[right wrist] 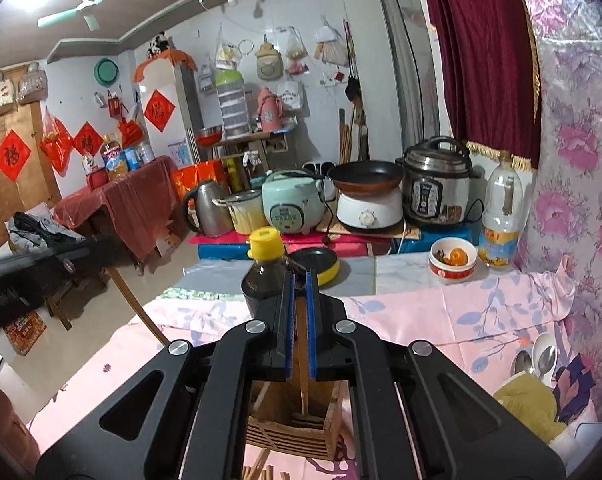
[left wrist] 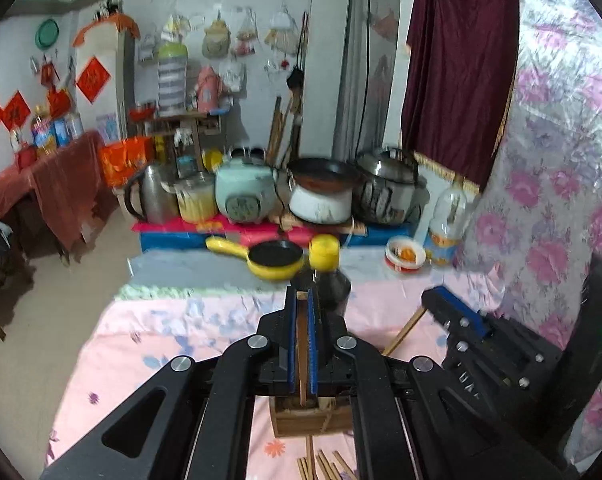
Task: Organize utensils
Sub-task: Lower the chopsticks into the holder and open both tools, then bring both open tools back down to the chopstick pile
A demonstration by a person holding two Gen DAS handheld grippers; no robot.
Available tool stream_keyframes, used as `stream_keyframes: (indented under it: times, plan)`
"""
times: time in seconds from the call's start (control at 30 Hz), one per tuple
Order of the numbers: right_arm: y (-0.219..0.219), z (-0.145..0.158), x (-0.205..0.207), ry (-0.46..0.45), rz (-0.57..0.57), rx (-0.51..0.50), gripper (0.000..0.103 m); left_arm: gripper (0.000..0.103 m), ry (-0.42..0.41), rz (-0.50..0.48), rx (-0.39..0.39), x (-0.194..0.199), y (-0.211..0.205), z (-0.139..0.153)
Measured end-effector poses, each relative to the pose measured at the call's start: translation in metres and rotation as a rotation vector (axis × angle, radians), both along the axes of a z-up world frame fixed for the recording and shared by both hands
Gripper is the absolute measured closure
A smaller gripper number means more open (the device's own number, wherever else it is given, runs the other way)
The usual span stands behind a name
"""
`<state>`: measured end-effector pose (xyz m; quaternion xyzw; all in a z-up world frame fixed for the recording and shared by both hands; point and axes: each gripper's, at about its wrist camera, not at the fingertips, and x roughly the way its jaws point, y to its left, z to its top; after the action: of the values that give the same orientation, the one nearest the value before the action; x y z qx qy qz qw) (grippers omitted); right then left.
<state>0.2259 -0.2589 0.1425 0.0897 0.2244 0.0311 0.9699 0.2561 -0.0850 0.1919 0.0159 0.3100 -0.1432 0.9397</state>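
Chopstick in left gripper: we see a thin brown wooden chopstick (left wrist: 302,354) pinched upright between the blue-padded fingers (left wrist: 312,340) of our left gripper (left wrist: 302,300), its lower end pointing into the holder below.
Chopstick in right gripper: a second wooden chopstick (right wrist: 302,364) is clamped between the blue pads of our right gripper (right wrist: 299,280), its lower tip inside the holder.
Holder: the slatted wooden box holder (right wrist: 293,432) stands on the tablecloth directly under both grippers; the left wrist view shows it as a brown box (left wrist: 311,416).
Loose chopsticks: a bundle of wooden chopsticks (left wrist: 321,466) lies on the cloth just in front of the holder.
Right gripper from the left: our right gripper appears as a black body with a blue pad (left wrist: 461,312), a chopstick end sticking out of it.
Tablecloth: pink floral cloth (right wrist: 441,320) covers the table.
Bottle: a dark sauce bottle with a yellow cap (right wrist: 265,268) stands just beyond the fingers.
Pan: a small yellow pan with a black inside (left wrist: 275,260) sits near the bottle.
Bowl: a red-and-white bowl holding orange fruit (right wrist: 453,260) rests beside a clear plastic bottle (right wrist: 501,216).
Spoons: metal spoons (right wrist: 535,360) lie at the table's right edge.
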Motion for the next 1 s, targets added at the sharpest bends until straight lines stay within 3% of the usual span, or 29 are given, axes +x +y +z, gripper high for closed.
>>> stream_keyframes:
  times: [0.07,0.1,0.13,0.17,0.27,0.33,0.4,0.5,0.57,0.77,0.87,1.0]
  plan:
    - [0.000,-0.007,0.002,0.027,0.031,0.006,0.091,0.082,0.053,0.009,0.026,0.007,-0.001,-0.025]
    - [0.000,-0.010,0.002,0.035,0.032,0.005,0.087,0.049,0.066,0.023,0.035,0.008,0.000,-0.034]
    - [-0.002,-0.013,-0.001,0.038,0.026,0.003,0.078,0.026,0.066,0.051,0.035,0.006,0.004,-0.043]
    - [-0.004,-0.015,-0.006,0.034,0.015,-0.004,0.073,0.022,0.052,0.070,0.027,0.002,0.010,-0.050]
    - [-0.010,-0.017,-0.028,0.004,-0.016,-0.032,0.059,0.020,0.048,0.076,0.001,-0.012,0.026,-0.064]
    - [-0.015,-0.021,-0.047,-0.013,-0.044,-0.048,0.035,0.016,0.041,0.092,0.001,-0.026,0.037,-0.074]
    - [-0.021,-0.025,-0.067,-0.033,-0.067,-0.048,0.020,0.012,0.022,0.116,0.023,-0.038,0.045,-0.082]
    - [-0.031,-0.039,-0.104,-0.065,-0.100,-0.038,0.006,0.010,-0.007,0.159,0.068,-0.064,0.059,-0.099]
    - [-0.036,-0.052,-0.128,-0.074,-0.093,-0.027,0.006,0.010,0.000,0.171,0.085,-0.082,0.066,-0.113]
    - [-0.042,-0.097,-0.181,0.032,-0.043,-0.033,0.006,0.009,0.107,0.152,0.121,-0.127,0.080,-0.170]
    - [-0.054,-0.125,-0.204,0.073,-0.032,0.014,0.006,0.009,0.192,0.141,0.185,-0.139,0.082,-0.200]
    - [-0.065,-0.142,-0.203,0.165,-0.024,0.115,0.006,0.009,0.251,0.089,0.204,-0.150,0.076,-0.218]
